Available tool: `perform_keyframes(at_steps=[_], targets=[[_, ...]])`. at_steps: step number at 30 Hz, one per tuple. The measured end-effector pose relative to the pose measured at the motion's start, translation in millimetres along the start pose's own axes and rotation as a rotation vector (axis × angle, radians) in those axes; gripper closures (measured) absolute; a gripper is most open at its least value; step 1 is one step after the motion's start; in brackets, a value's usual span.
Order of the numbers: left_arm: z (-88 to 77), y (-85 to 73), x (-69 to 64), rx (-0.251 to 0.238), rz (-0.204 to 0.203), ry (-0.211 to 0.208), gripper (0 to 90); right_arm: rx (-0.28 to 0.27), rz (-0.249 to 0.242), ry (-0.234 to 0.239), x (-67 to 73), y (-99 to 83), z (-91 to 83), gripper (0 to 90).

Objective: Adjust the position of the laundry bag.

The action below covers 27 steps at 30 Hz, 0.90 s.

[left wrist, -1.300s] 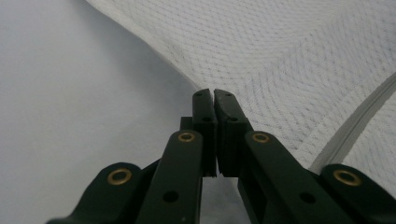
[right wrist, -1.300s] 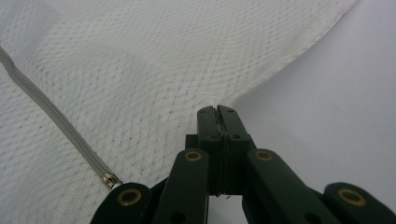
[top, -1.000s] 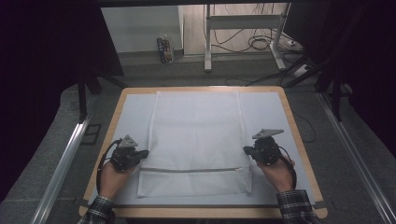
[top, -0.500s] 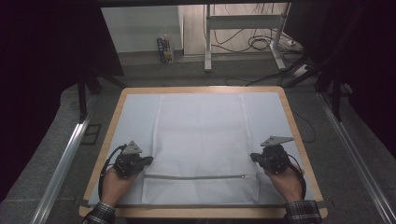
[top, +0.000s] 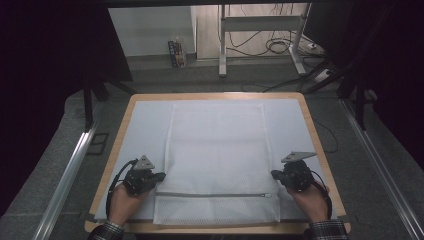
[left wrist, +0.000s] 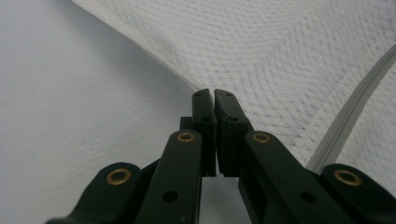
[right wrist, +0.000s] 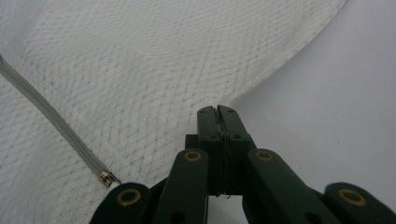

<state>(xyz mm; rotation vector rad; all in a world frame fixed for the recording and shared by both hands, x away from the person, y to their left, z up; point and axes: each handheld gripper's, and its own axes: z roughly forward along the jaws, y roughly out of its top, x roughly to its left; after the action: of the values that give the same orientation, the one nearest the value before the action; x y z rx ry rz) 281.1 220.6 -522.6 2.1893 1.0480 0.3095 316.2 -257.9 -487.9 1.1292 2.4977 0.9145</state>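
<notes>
A white mesh laundry bag (top: 216, 155) lies flat on the white-covered table (top: 145, 125), its grey zipper (top: 215, 195) running across near the front edge. My left gripper (top: 161, 176) is shut on the bag's left edge just above the zipper. The left gripper view shows the jaws pressed together (left wrist: 214, 93) at the mesh border (left wrist: 289, 56), with the zipper (left wrist: 355, 116) to their right. My right gripper (top: 274, 174) is shut on the bag's right edge. In the right gripper view (right wrist: 216, 109) the mesh (right wrist: 140, 70) is pinched, and the zipper pull (right wrist: 106, 177) lies at lower left.
The table has a wooden rim (top: 215, 95). Metal rails (top: 70, 170) (top: 380, 170) run along the floor on both sides. Beyond the far edge stand a desk frame (top: 260, 35), cables (top: 280, 47) and dark panels.
Both grippers have drawn toward the person, pulling the bag with them. The zipper now lies closer to the front edge and the bag is stretched flatter.
</notes>
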Motion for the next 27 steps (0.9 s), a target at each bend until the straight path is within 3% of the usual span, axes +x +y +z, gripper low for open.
perform_keyframes(at_steps=[3,5,6,7,8,9,10,11,12,13,14,16,17,27], targets=[[1.1,-0.8,1.7,0.005,-0.007,0.002,87.0,0.016,-0.003,-0.001,1.3,-0.6,2.4,87.9],[1.5,-1.2,2.2,0.006,-0.008,0.006,81.2,0.021,-0.006,0.000,1.3,-0.9,3.4,87.7],[1.9,-1.6,2.5,0.002,-0.008,0.024,81.2,0.024,-0.009,-0.001,1.2,-1.2,4.2,87.3],[3.4,-1.7,4.4,-0.016,-0.023,0.048,58.2,0.018,-0.016,-0.004,1.3,-1.6,4.5,78.8],[3.7,-1.5,5.5,-0.027,-0.031,0.057,48.6,0.008,-0.020,-0.005,1.0,-1.8,4.7,70.8],[3.7,-1.5,5.5,-0.027,-0.031,0.057,38.0,0.008,-0.020,-0.005,1.0,-1.8,4.7,70.8],[4.2,-0.7,7.0,-0.057,-0.048,0.077,26.0,-0.006,-0.011,-0.003,0.2,-2.2,5.5,56.0],[4.2,-0.7,7.0,-0.057,-0.048,0.077,23.0,-0.006,-0.011,-0.003,0.2,-2.2,5.5,56.0],[4.6,-0.4,8.2,-0.065,-0.055,0.083,20.2,-0.007,-0.018,-0.008,-1.1,-2.9,6.5,47.1],[4.6,-0.4,8.2,-0.065,-0.055,0.083,16.6,-0.007,-0.018,-0.008,-1.1,-2.9,6.5,47.1],[5.4,-0.2,8.3,-0.060,-0.058,0.081,12.6,-0.025,-0.022,-0.017,-2.5,-3.3,7.4,38.7],[7.2,-0.2,7.0,-0.046,-0.047,0.074,10.0,-0.027,-0.018,-0.015,-3.3,-3.3,7.2,35.7],[8.3,0.3,5.6,-0.037,-0.039,0.068,6.7,-0.047,-0.018,-0.005,-4.4,-3.8,6.9,28.7],[8.2,0.2,6.2,-0.040,-0.042,0.054,4.9,-0.059,-0.018,-0.006,-6.0,-5.9,9.6,20.7]])
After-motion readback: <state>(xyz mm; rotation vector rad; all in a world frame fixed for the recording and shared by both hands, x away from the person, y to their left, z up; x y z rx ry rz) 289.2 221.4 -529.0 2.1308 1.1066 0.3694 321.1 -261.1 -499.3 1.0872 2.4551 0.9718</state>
